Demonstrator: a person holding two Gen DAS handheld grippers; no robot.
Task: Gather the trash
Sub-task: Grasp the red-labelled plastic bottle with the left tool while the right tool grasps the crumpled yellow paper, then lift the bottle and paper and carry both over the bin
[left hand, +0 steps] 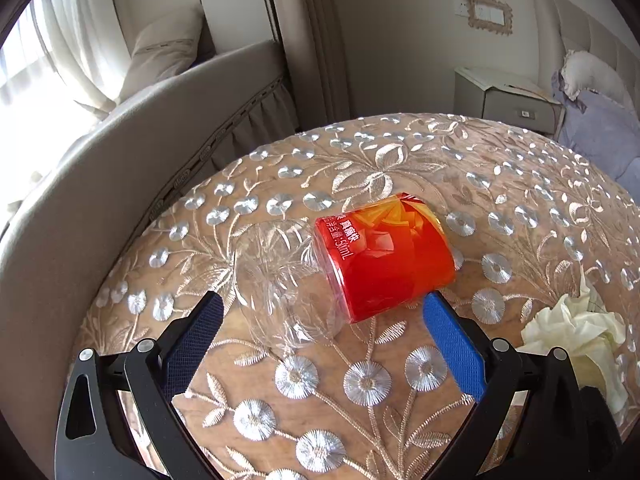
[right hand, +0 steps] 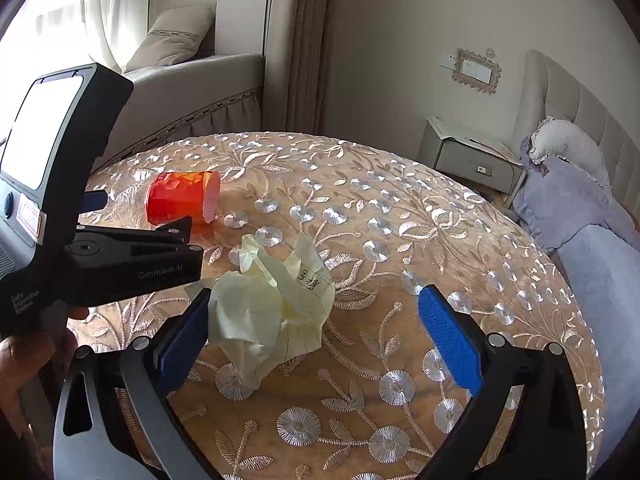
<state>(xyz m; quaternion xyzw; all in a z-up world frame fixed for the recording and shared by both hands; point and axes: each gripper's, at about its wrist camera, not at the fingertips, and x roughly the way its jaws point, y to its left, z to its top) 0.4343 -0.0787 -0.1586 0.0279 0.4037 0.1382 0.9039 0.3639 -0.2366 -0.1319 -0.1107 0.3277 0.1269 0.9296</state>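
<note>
On a round table point(left hand: 400, 420) spread with a cloth embroidered in silver flowers, two hand-held grippers work at either side of the litter. At far left of the left wrist view a grey sofa point(left hand: 132, 148) curves past the table edge, a cushion point(left hand: 164, 48) propped behind it near the curtained window. The left gripper point(left hand: 322, 312) hovers with its blue-padded jaws spread wide, gripping nothing; a clear plastic bottle point(left hand: 344, 268) with a red label lies on its side just ahead of them, its transparent base toward the left finger and the label's lower edge just beside the tip of the right finger. Whether that pad touches the bottle cannot be told. At right, a crumpled wad of pale yellow paper point(left hand: 576, 332) rests on the cloth, with a nightstand point(left hand: 508, 100) and a bed point(left hand: 600, 132) beyond.

From the right wrist view, the left gripper's black body fills the left side, a hand point(right hand: 24, 360) partly visible beneath it, and the bottle point(right hand: 180, 200) lies past it. The right gripper point(right hand: 314, 312) is likewise wide open and empty; the paper point(right hand: 268, 312) lies between its fingers, pressed close to the left pad and well clear of the right one. Handwriting shows on one fold.
</note>
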